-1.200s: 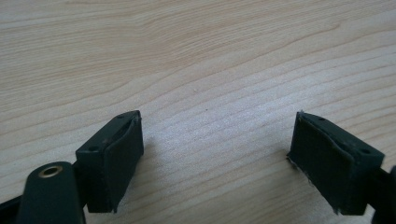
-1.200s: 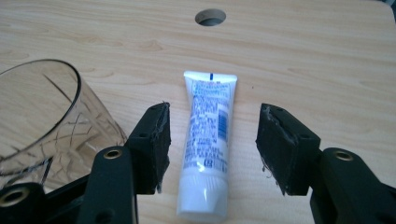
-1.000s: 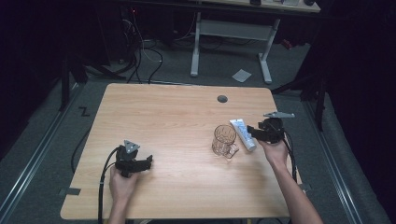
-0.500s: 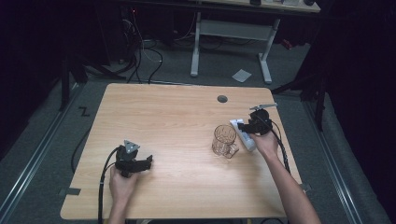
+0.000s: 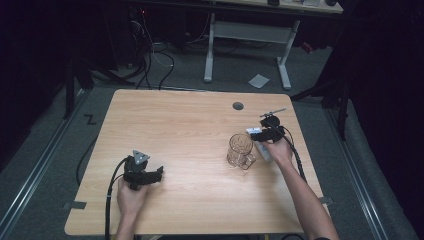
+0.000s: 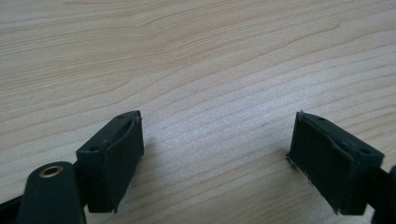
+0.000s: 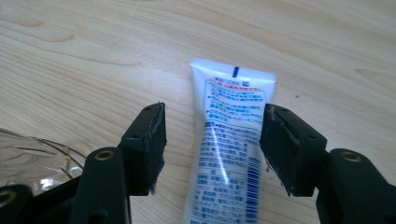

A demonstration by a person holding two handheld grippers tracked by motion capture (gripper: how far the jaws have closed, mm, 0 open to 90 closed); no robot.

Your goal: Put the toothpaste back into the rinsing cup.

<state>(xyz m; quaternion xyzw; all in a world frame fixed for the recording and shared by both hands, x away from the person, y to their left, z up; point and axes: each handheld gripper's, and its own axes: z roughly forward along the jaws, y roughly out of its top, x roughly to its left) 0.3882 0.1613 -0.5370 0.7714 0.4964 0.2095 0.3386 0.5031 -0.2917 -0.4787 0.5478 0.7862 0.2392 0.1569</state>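
- My right tool has just been opening its jaws; they straddle a white tube lying flat on the counter, pads not pressing it.
- A clear glass mug stands just beside the tube.
- My left tool rests wide open, well apart.

Only printed matter is on the white tube lying on the table, seen in the right gripper view. Its upward face carries a block of small blue print under a thin red headline line, too small and blurred to read; script can't be told. One short blue vertical mark sits near the flat crimped end, and what looks like a barcode strip runs down the lower right edge, digits illegible. High view: the tube shows just a blue patch. No brand, number or sign readable anywhere.
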